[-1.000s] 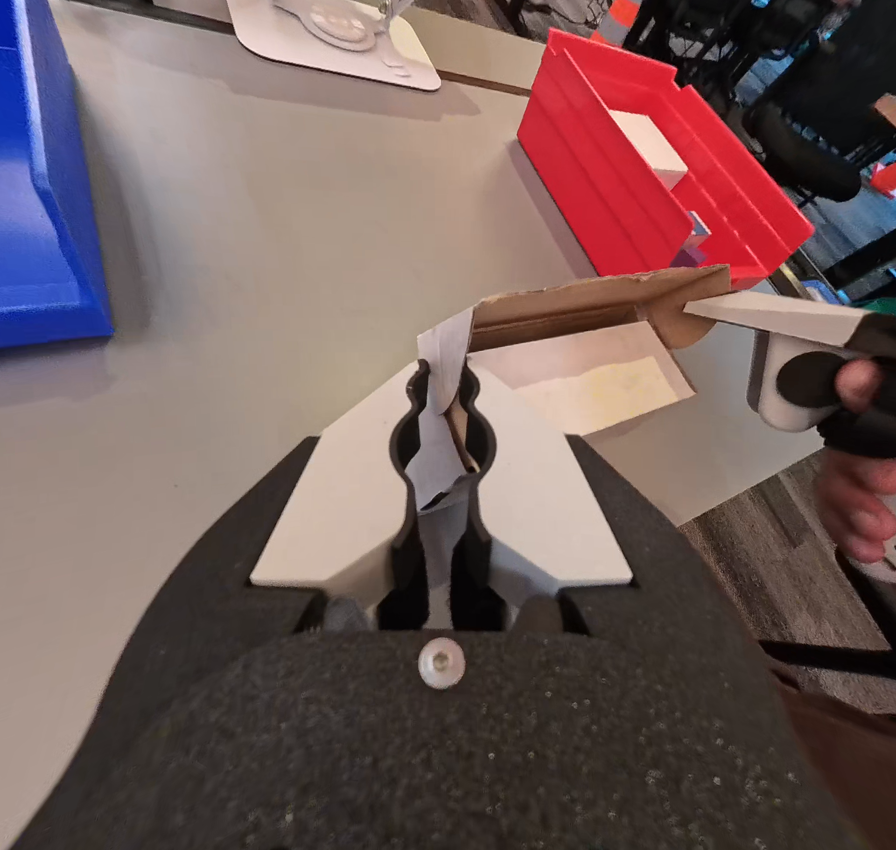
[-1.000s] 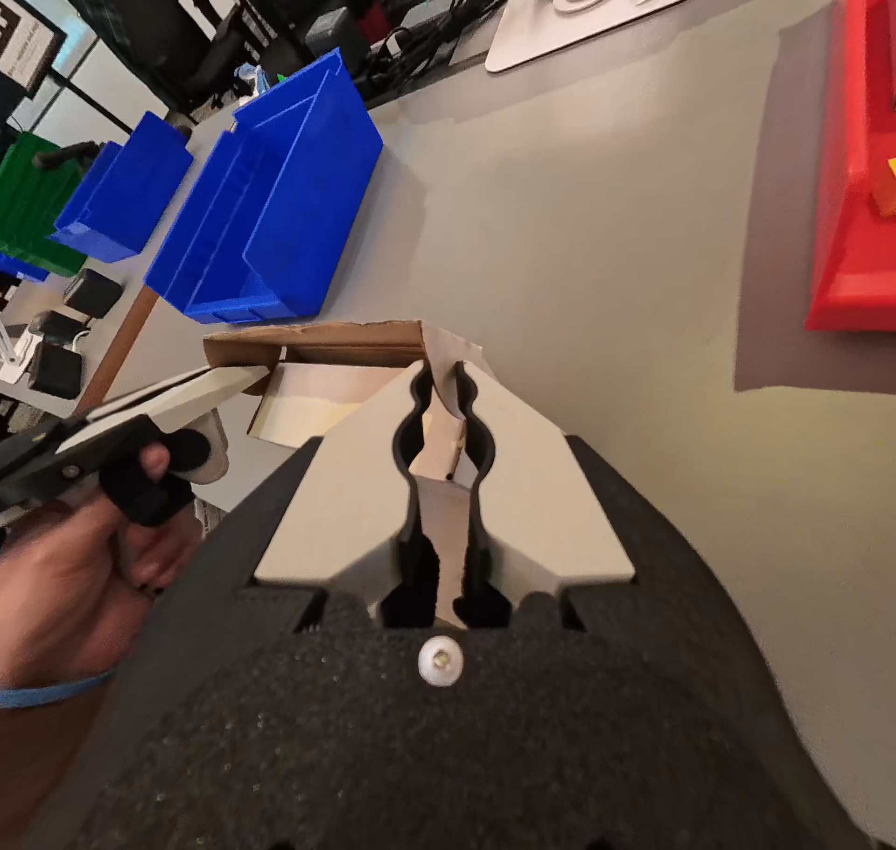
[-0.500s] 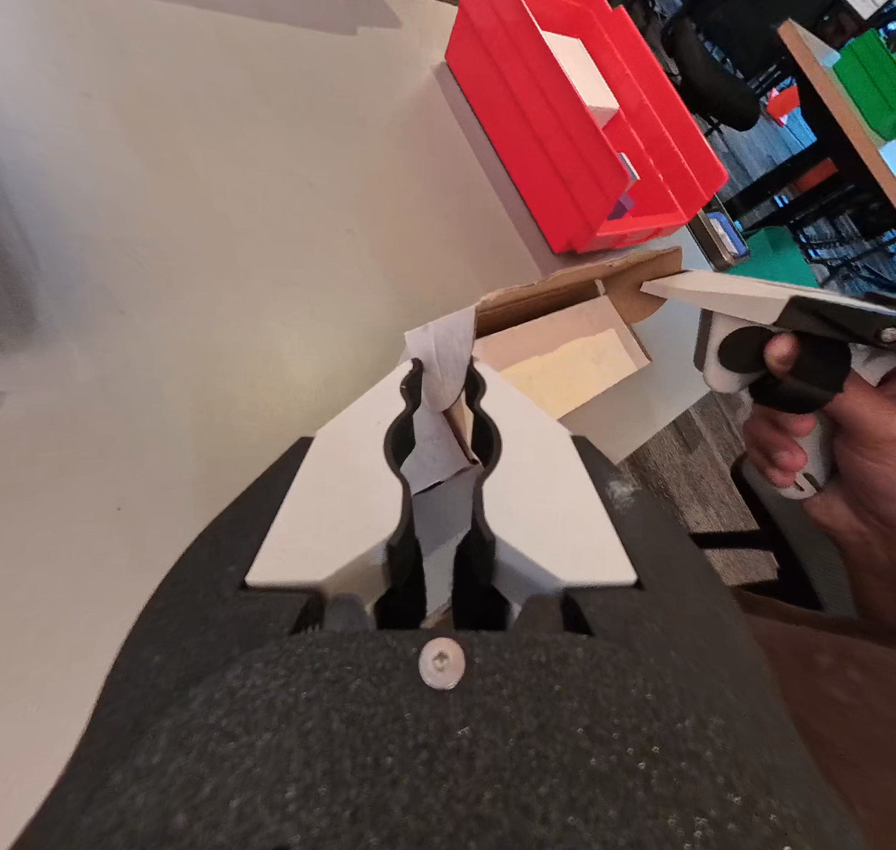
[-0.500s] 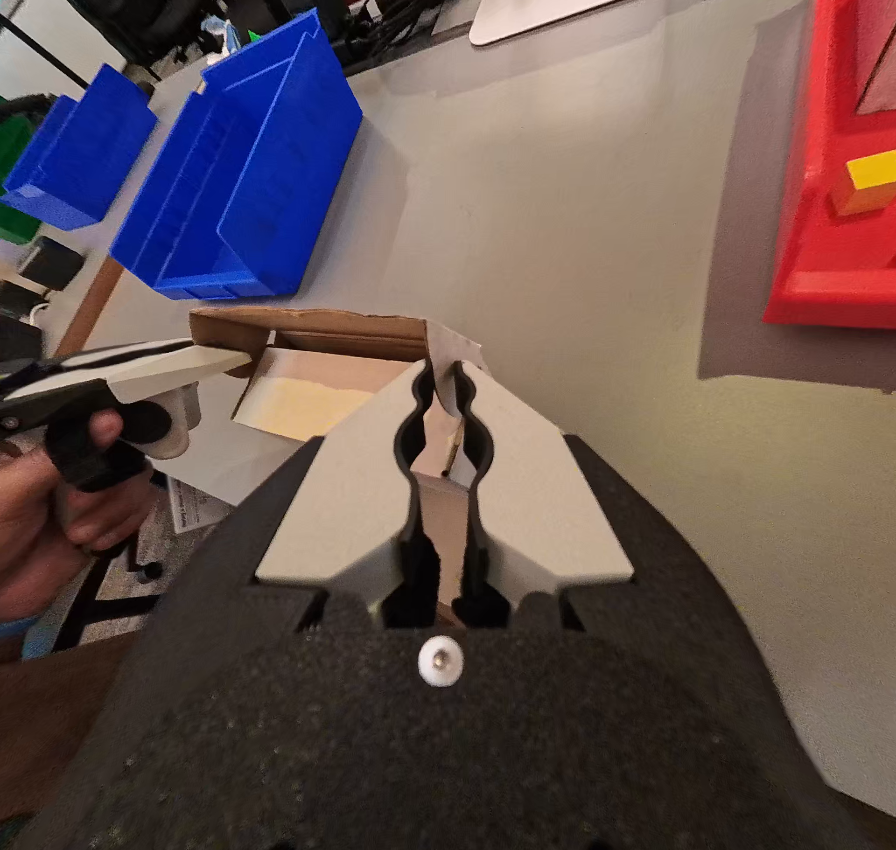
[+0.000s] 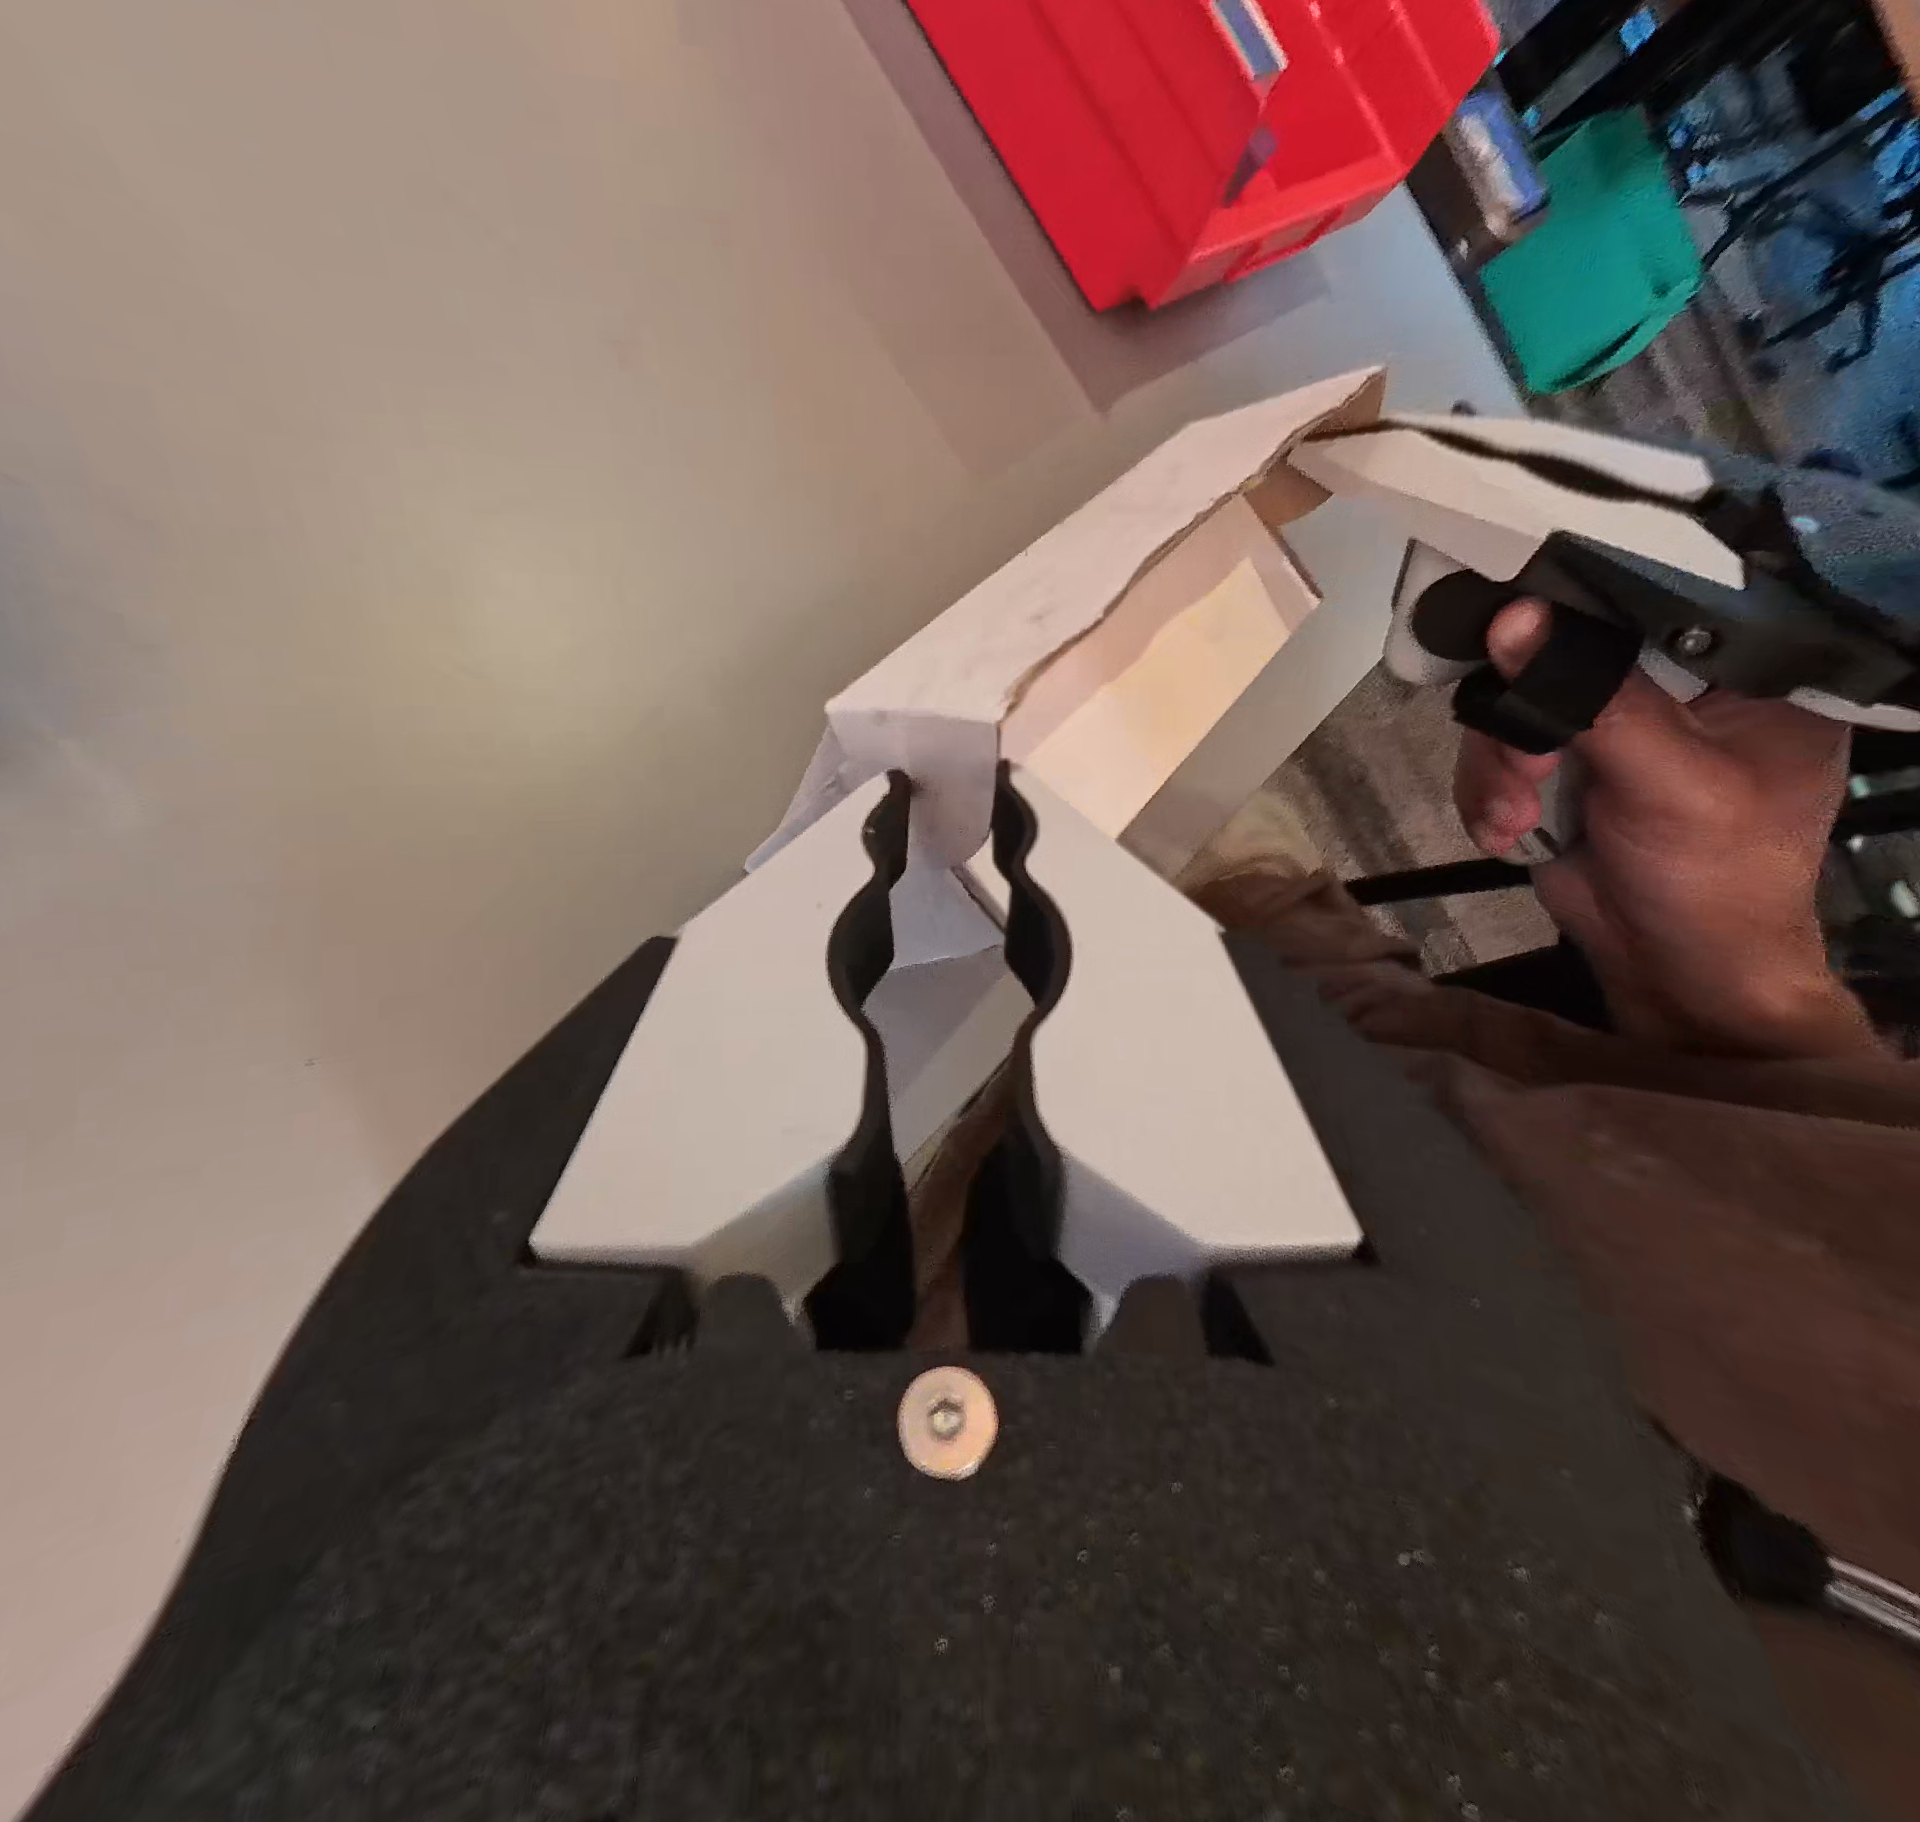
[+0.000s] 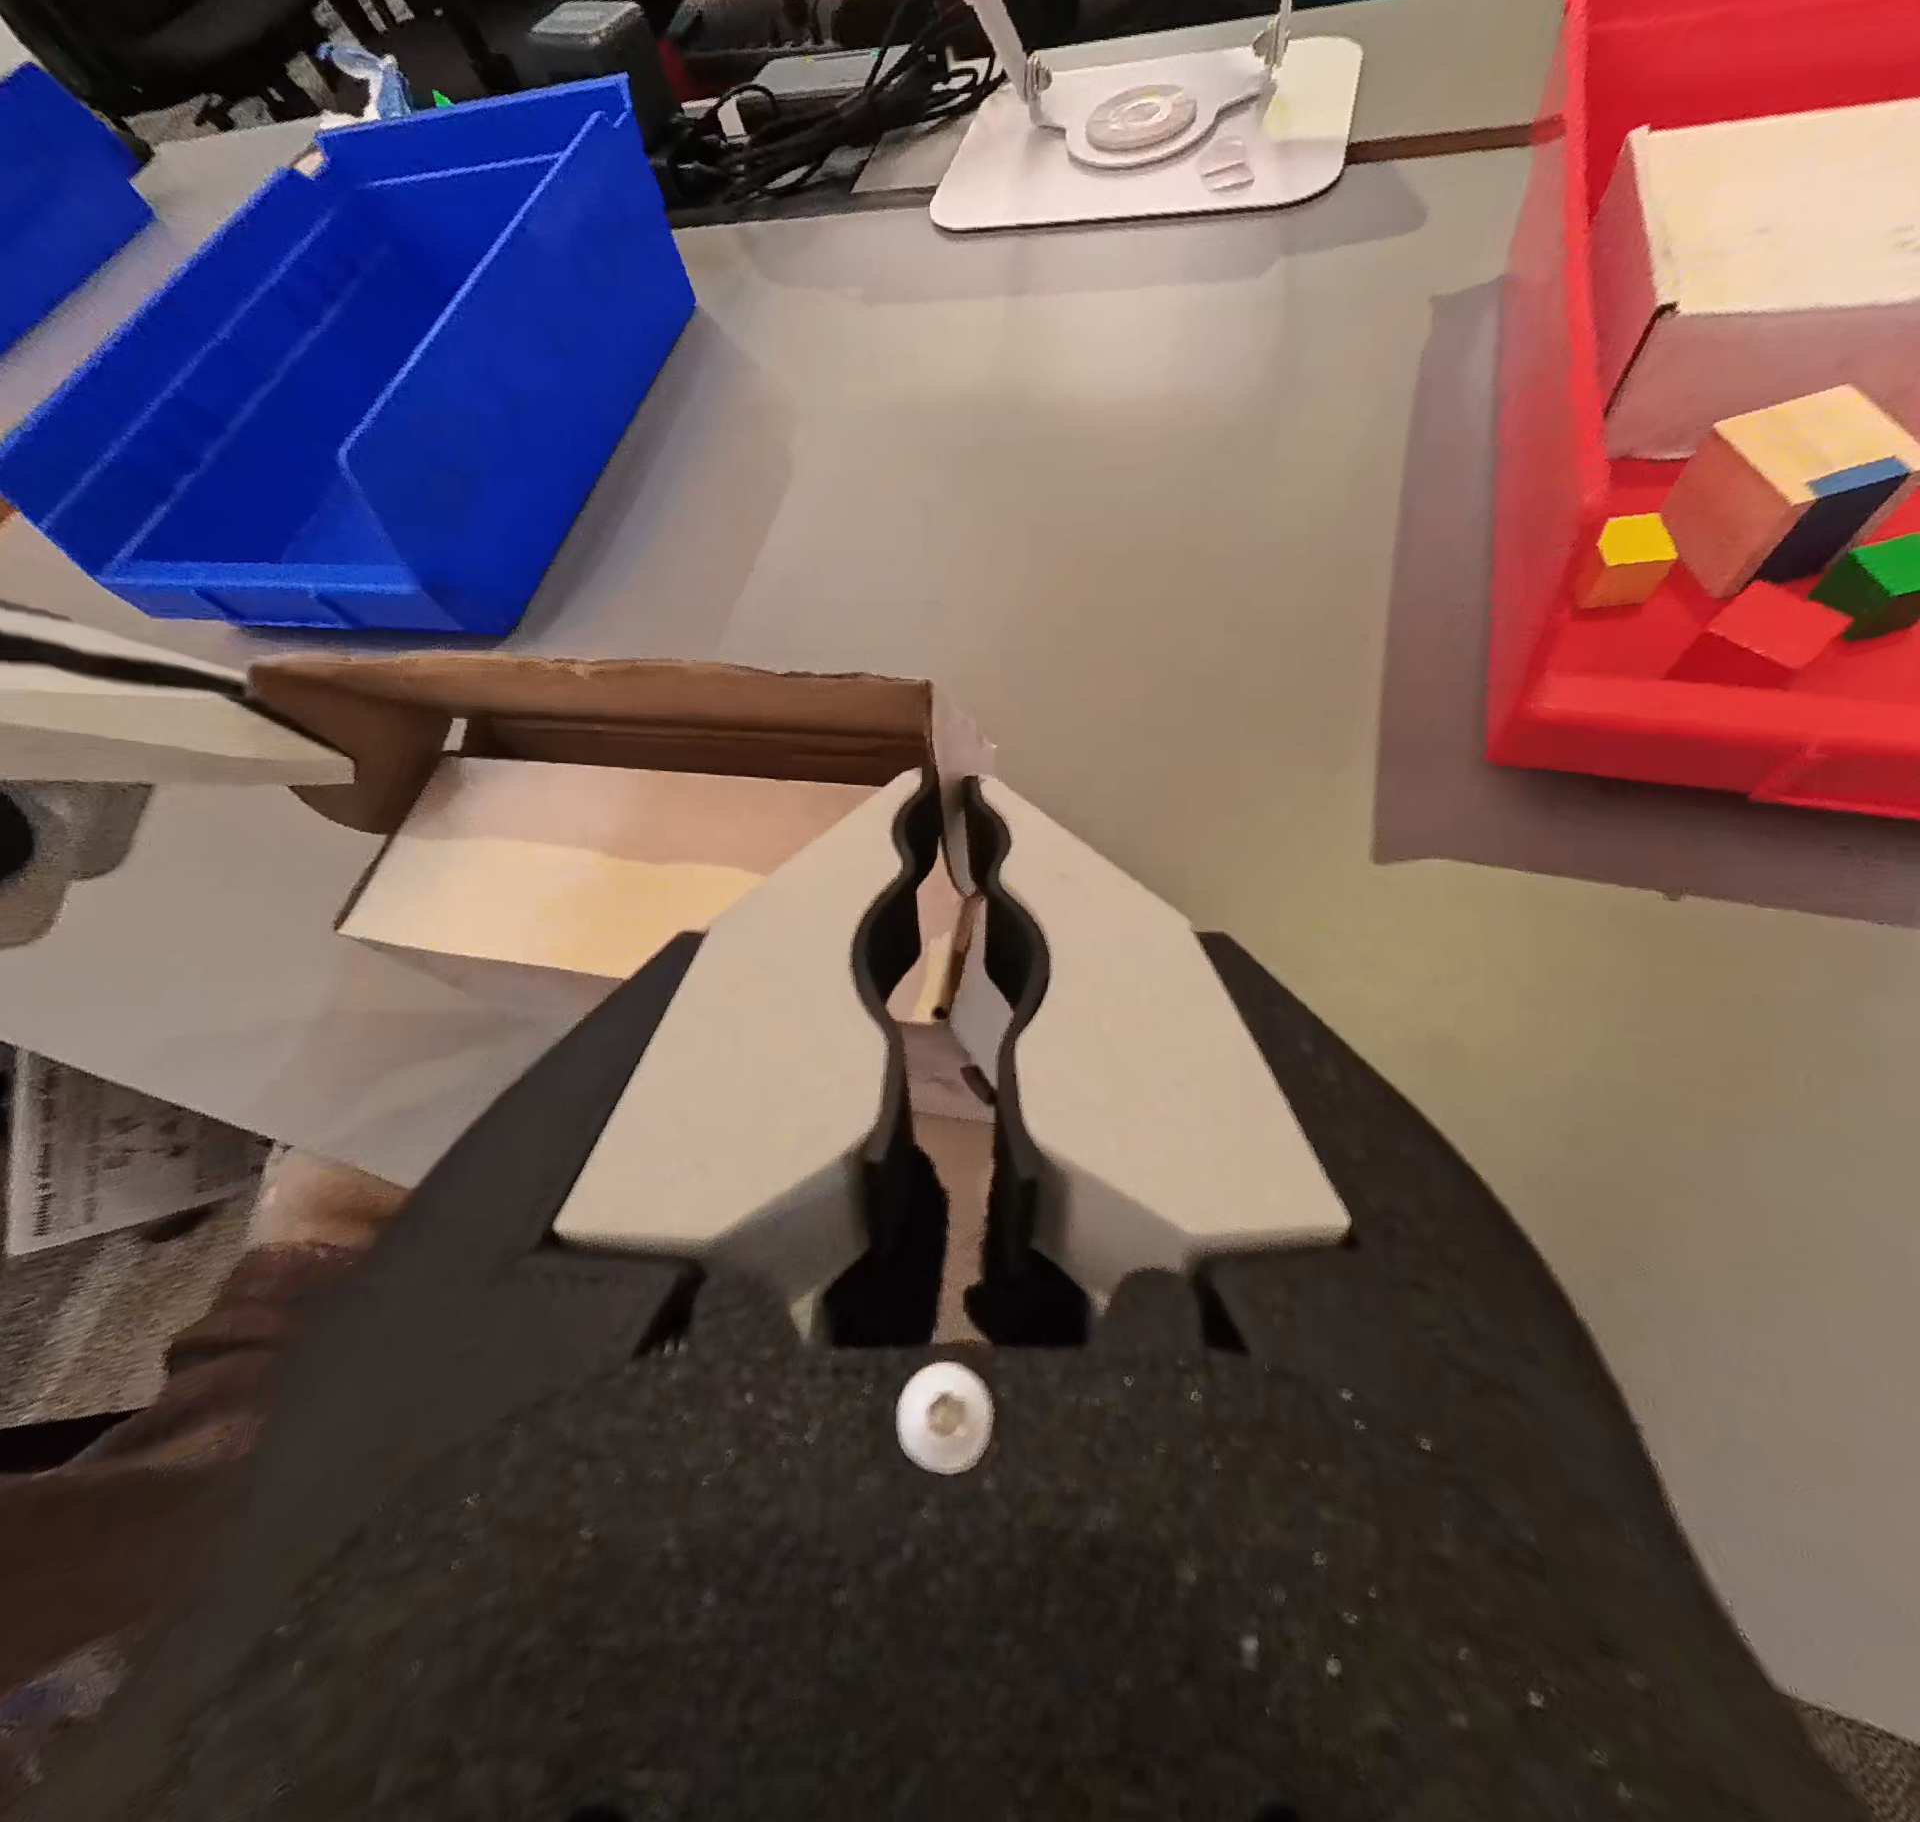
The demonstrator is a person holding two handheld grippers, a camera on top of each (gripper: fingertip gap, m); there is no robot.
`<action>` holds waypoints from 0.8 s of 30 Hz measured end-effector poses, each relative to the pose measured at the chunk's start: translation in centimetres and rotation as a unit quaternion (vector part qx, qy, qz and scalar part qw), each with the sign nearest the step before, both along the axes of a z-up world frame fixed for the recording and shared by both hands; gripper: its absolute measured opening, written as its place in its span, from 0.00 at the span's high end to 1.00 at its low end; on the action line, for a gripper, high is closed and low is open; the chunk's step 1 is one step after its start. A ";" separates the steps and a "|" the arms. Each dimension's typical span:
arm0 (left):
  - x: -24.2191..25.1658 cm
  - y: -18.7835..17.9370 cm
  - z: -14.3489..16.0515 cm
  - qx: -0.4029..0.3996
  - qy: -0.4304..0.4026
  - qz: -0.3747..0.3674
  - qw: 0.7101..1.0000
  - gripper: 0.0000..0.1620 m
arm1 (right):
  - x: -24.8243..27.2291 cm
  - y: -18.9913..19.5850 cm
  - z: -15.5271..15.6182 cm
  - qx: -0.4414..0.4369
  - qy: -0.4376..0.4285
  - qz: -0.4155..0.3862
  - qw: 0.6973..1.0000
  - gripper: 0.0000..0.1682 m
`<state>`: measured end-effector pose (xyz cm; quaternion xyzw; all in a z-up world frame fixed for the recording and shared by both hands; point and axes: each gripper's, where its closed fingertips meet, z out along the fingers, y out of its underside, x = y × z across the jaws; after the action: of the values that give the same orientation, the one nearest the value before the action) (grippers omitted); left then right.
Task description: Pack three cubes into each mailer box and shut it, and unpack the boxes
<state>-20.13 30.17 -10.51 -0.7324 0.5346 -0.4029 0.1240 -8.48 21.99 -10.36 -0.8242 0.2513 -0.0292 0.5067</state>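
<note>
At the tabletop's (image 6: 1039,484) near edge, the left tool (image 5: 945,816) is clenched on one end flap of the white cardboard mailer box (image 6: 582,879), the right tool (image 6: 951,816) on the other, apparently steadying its raised lid for handling.

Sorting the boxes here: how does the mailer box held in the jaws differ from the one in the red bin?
The held mailer box is open, brown lid flap raised, gripped at both ends; the binned mailer box is shut, untouched. The held one sits near the table edge; the other lies in the red bin beside coloured cubes. Both have white outsides.
</note>
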 end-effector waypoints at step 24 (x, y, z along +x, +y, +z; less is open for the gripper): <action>-0.6 -0.5 0.5 -0.023 0.097 -0.115 0.988 0.96 | -0.2 0.0 0.0 0.019 -0.016 0.024 0.999 0.98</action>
<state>-20.69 29.63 -10.06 -0.7040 0.6155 -0.3542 0.0075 -8.71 21.99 -10.38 -0.8195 0.2236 -0.0254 0.5271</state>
